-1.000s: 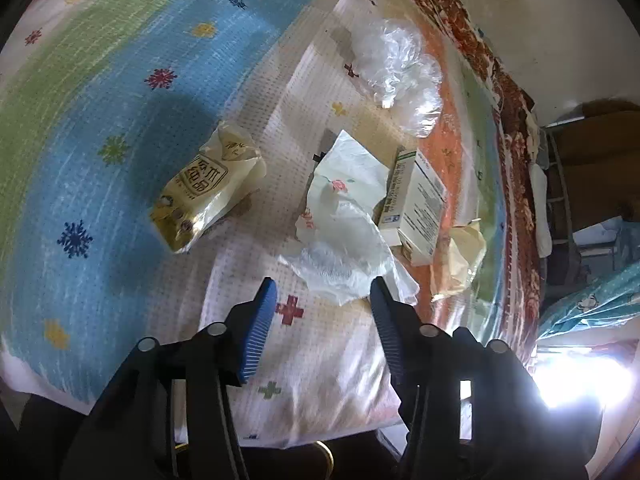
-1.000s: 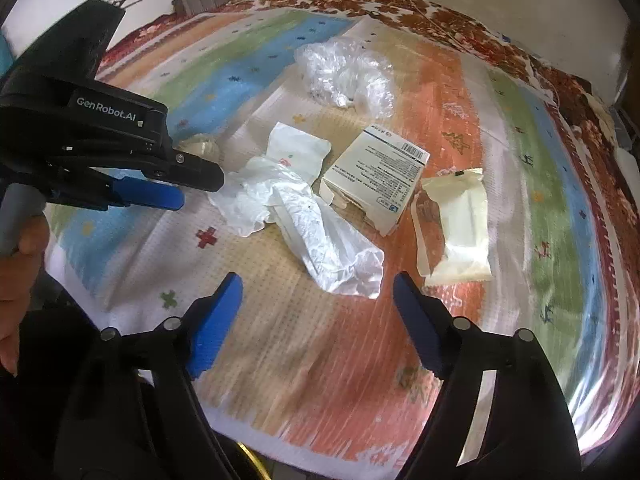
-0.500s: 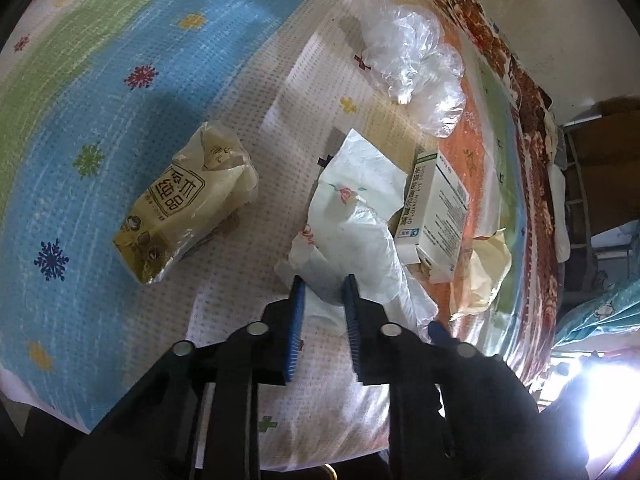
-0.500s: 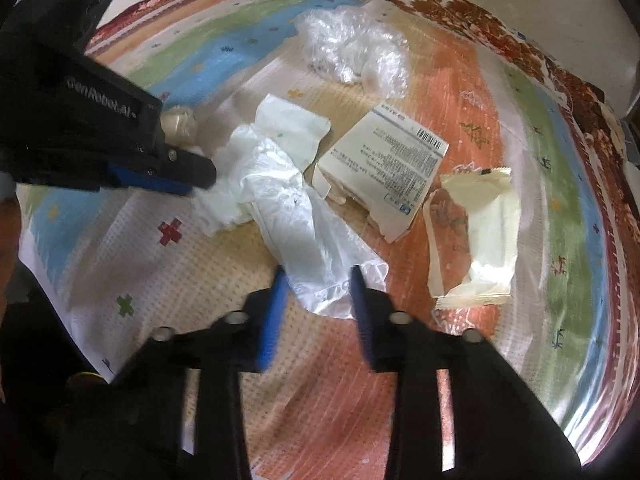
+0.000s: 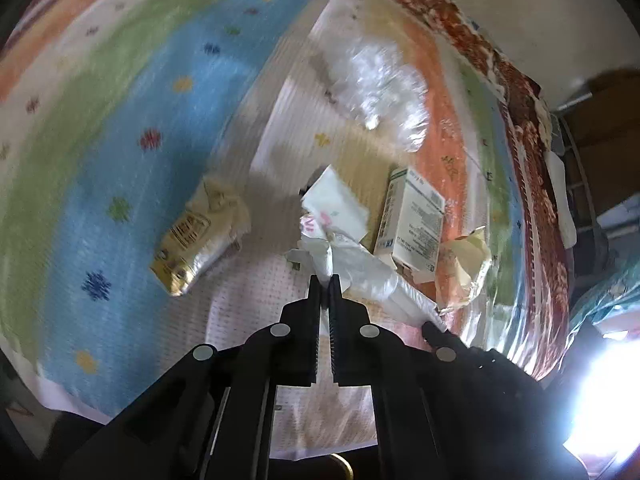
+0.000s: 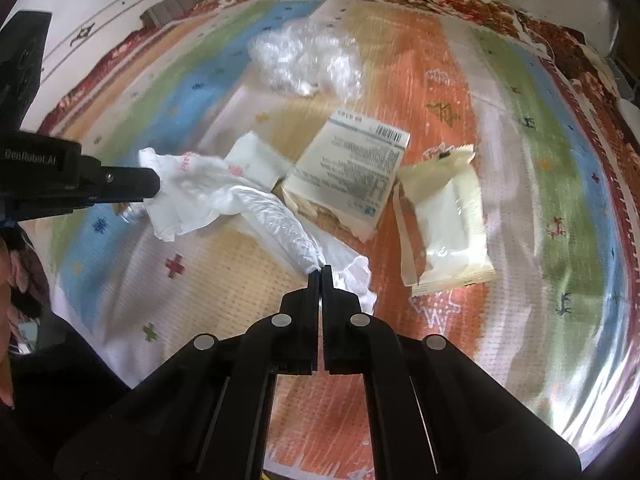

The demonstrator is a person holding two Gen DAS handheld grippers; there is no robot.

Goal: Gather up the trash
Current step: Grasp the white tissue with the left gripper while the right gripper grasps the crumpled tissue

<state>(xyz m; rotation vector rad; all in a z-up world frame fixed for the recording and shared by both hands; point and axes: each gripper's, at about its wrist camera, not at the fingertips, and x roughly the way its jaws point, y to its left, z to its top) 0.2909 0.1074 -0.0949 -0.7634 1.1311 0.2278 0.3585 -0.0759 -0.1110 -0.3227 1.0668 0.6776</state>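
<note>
A crumpled white plastic bag (image 5: 360, 268) (image 6: 240, 200) lies stretched across the striped cloth. My left gripper (image 5: 325, 278) is closing its jaws on the bag's bunched end, pads pressing the film. It shows at the left of the right wrist view as a black tip (image 6: 154, 184) pinching that end. My right gripper (image 6: 321, 270) is closing its jaws on the bag's other end, with film pinched between its tips. Its dark tip (image 5: 432, 326) appears low on the right in the left wrist view. The bag's left end is raised off the cloth.
Around the bag lie a white cardboard box (image 5: 416, 224) (image 6: 352, 168), a cream wrapper (image 5: 464, 268) (image 6: 444, 224), a yellow snack packet (image 5: 192, 236), a white napkin (image 5: 336, 200) (image 6: 256, 158) and crumpled clear plastic (image 5: 384, 84) (image 6: 308, 60). The striped cloth (image 5: 120, 100) drops off at the near edge.
Both grippers went from wide open to shut, each pinching one end of the white bag. The left end of the bag has lifted slightly.
</note>
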